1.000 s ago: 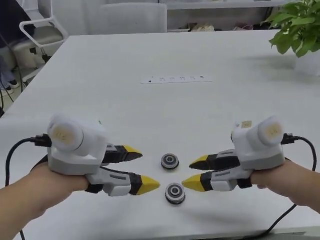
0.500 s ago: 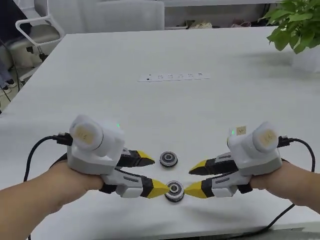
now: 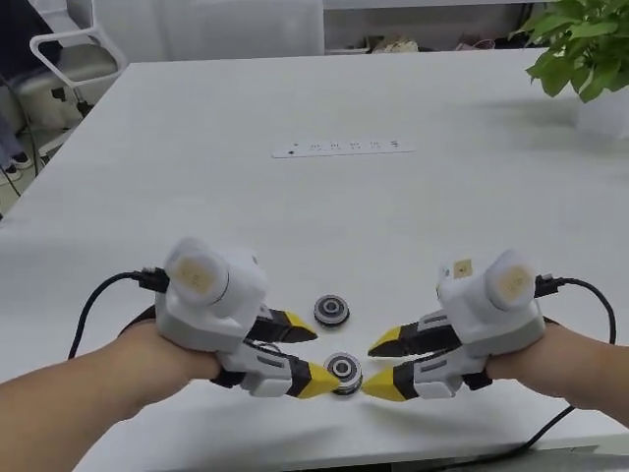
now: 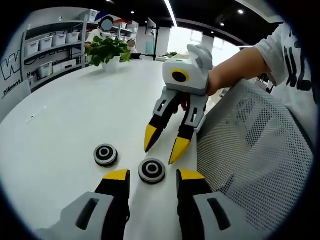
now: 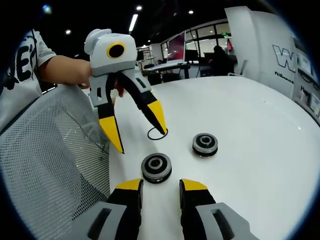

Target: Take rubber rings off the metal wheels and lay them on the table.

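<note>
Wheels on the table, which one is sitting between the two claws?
The nearer wheel: it lies between the tips of the left claw and the right claw. The other wheel sits farther back, beyond both claws.

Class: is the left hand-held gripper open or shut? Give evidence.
Open: the left hand-held gripper shows jaws apart, facing the nearer wheel.

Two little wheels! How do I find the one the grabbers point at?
Look at the white table, at the edge nearest the person. The nearer wheel lies between the yellow tips of the left gripper and the right gripper; the other wheel sits farther back.
</note>
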`<move>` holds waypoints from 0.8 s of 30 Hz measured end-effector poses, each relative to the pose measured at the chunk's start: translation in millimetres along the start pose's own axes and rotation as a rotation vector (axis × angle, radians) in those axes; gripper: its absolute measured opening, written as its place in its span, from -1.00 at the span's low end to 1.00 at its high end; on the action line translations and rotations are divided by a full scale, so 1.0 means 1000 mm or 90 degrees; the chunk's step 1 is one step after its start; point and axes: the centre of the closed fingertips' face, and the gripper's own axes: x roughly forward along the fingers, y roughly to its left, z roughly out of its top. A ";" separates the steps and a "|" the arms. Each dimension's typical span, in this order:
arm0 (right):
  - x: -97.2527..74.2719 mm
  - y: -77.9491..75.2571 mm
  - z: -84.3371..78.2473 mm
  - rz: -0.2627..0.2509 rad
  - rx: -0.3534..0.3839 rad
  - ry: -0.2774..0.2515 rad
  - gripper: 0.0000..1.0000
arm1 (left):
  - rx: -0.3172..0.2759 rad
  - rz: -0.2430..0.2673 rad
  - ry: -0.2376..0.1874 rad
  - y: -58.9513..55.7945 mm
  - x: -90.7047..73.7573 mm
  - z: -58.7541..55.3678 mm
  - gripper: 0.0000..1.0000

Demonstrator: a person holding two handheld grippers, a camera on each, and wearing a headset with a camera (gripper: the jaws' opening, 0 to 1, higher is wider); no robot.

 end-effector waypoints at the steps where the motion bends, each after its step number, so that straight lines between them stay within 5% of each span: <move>1: 0.000 0.000 0.000 0.001 -0.001 0.001 -0.49 | 0.000 -0.001 0.001 0.000 0.001 0.000 -0.35; 24: 0.009 0.000 -0.001 0.010 0.009 -0.009 -0.65 | 0.026 -0.021 0.019 -0.007 0.021 -0.003 -0.66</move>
